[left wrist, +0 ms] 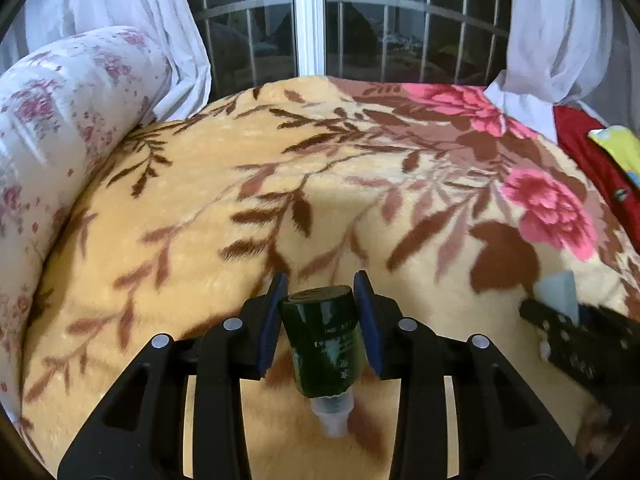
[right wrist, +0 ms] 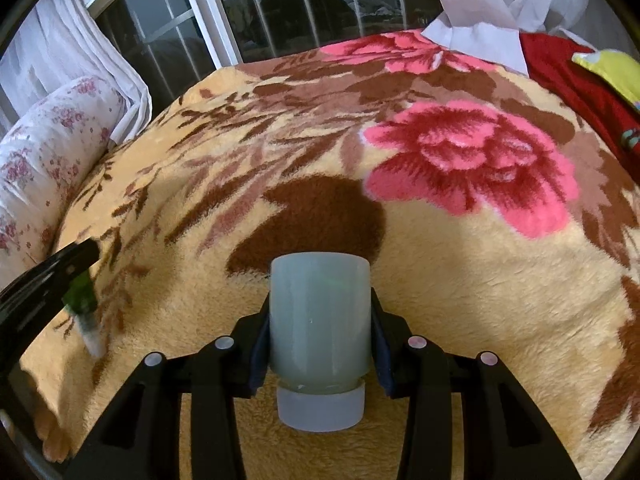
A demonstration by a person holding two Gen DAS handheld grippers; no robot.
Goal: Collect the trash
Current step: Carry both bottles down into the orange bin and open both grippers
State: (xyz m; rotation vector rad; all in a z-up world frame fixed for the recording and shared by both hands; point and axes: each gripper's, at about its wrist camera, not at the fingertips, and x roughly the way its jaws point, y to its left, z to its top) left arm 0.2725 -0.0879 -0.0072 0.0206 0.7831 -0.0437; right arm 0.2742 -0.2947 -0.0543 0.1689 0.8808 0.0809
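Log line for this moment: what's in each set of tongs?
left tongs: shut on dark green bottle | right tongs: shut on pale grey-green bottle | both above floral blanket

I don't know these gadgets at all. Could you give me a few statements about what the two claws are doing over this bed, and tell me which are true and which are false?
1. The left claw grips a dark green bottle. True.
2. That bottle's clear cap points away from the camera. False: the cap points back toward the camera.
3. The right claw is empty. False: it is closed on a pale grey-green jar.
4. Both claws are above a floral blanket. True.
5. A floral pillow lies at the left edge of the bed. True.
6. The window behind the bed has no bars. False: a metal grille covers it.
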